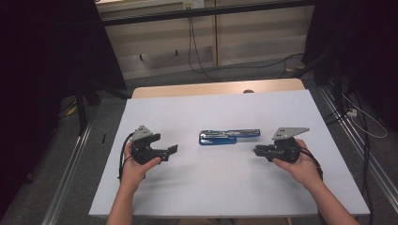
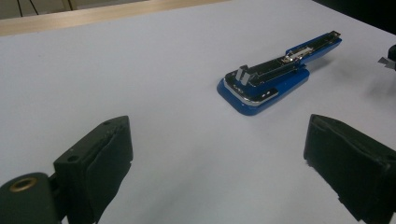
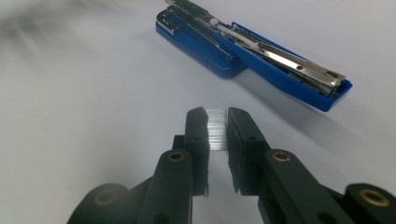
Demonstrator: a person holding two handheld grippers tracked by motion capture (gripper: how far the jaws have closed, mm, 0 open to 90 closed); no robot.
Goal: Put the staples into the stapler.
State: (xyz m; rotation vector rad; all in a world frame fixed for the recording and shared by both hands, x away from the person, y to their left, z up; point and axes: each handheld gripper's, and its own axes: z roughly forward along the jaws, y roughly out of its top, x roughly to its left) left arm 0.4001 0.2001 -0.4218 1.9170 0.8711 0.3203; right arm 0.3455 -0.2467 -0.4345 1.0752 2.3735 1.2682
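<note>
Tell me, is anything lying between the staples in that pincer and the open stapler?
Nothing visible is in the way. The right gripper holds a strip of staples between its jaws, and between it and the opened blue stapler there is only bare white table. The left gripper waits open on the stapler's other side.

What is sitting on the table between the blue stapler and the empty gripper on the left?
Nothing: in the high view, bare white table separates the left gripper from the opened stapler. The left gripper view shows the same.
</note>
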